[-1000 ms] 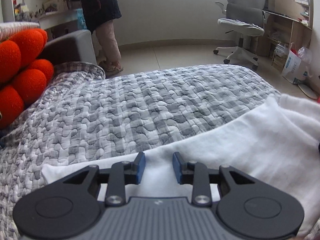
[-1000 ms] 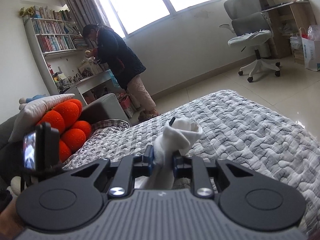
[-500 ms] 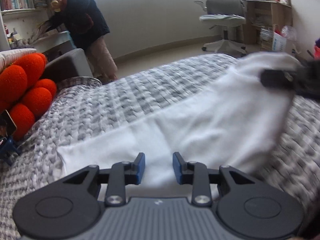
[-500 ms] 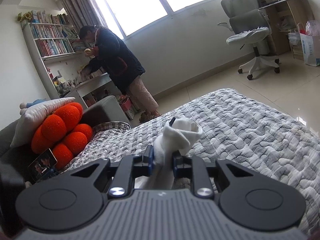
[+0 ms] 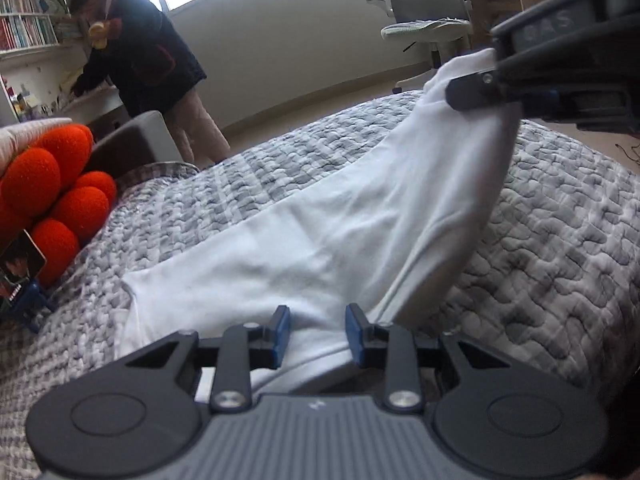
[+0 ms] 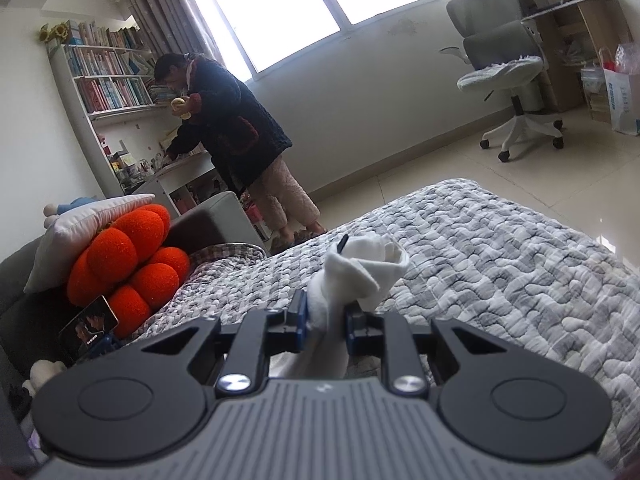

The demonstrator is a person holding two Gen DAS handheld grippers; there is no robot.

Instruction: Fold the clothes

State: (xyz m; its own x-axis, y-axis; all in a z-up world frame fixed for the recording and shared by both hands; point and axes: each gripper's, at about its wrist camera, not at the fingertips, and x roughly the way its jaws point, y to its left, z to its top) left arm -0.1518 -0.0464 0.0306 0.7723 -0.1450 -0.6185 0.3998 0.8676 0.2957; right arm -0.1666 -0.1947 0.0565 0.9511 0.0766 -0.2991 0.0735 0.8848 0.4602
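Observation:
A white garment lies on the grey quilted bed. One end of it is pulled up off the quilt to the upper right, where my right gripper is shut on it. In the right wrist view, a bunched wad of the white garment sticks up between the fingers of my right gripper. My left gripper sits low over the near edge of the garment. Its jaws stand apart, and flat cloth shows between and under them.
An orange plush cushion and a phone on a blue stand sit at the bed's left. A person stands at a desk by bookshelves beyond the bed. An office chair is on the tiled floor, far right.
The right gripper has carried its end of the garment up and leftward, closer to the left gripper. That end now hangs raised off the quilt. The left gripper's jaw gap is unchanged.

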